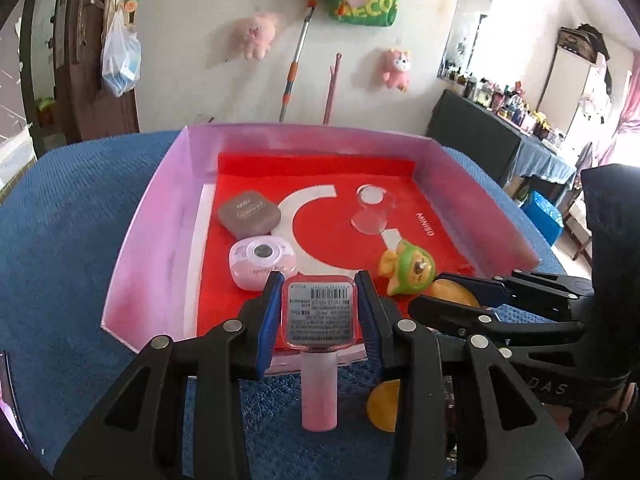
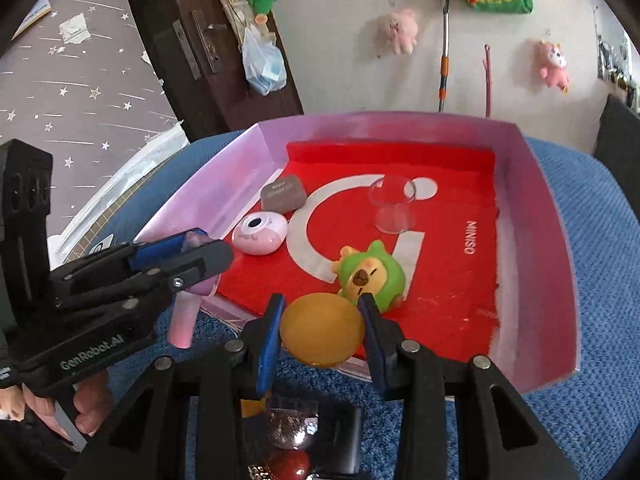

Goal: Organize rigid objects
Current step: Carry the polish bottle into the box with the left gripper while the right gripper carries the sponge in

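Rigid objects are being gathered in the pink tray [image 1: 160,216], where four items are already lying, while the left gripper [image 1: 318,308] is clamping a pink bottle [image 1: 318,360] and the right gripper [image 2: 322,328] an amber disc [image 2: 322,330], both awaiting placement at its near edge.

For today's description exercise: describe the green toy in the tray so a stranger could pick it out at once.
Find the pink-walled tray with the red floor on the blue cloth. Near its front edge, just beyond the yellow disc held in the right gripper, sits the green toy. It alone has a face, brown and sleepy, inside a green hood.
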### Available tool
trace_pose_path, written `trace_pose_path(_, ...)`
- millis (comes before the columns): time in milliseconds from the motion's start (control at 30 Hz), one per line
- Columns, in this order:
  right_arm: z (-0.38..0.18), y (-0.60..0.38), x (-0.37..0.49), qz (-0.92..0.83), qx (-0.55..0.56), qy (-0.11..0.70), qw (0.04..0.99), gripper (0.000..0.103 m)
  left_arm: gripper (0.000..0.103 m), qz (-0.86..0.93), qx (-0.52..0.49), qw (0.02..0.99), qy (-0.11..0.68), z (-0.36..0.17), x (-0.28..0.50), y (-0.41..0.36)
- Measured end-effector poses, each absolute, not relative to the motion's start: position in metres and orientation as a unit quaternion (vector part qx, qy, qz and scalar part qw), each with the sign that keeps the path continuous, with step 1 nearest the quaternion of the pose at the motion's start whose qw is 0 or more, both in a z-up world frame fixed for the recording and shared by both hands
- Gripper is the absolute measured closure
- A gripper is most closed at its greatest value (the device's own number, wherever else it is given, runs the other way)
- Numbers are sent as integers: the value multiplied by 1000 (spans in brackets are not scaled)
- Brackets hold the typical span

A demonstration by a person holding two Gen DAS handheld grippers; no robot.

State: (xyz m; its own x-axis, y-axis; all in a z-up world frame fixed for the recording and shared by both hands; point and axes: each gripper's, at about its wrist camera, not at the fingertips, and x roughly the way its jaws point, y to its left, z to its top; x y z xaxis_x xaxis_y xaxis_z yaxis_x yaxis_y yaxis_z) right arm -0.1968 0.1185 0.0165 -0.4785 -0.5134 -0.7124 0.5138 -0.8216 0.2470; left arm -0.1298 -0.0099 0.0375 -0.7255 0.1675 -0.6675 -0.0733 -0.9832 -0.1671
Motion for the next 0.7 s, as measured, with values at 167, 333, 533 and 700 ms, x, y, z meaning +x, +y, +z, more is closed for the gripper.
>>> trace_pose_path(167,10,110,-205,-848,431,0,308,63,69,920,-381,62,-66,26,-140,-12)
trace_pose_path(333,3,105,-213,-839,445,1,314,63,69,912,-401,63,-68,14,-150,-12)
trace_pose_path(533,4,107,-216,-838,448,3,313,63,69,898,-428,64,-74,1,-164,-11)
trace_pose_path(700,1,110,-217,-826,462,-4,323,63,69,896,-434,61,-69,0,-172,-10)
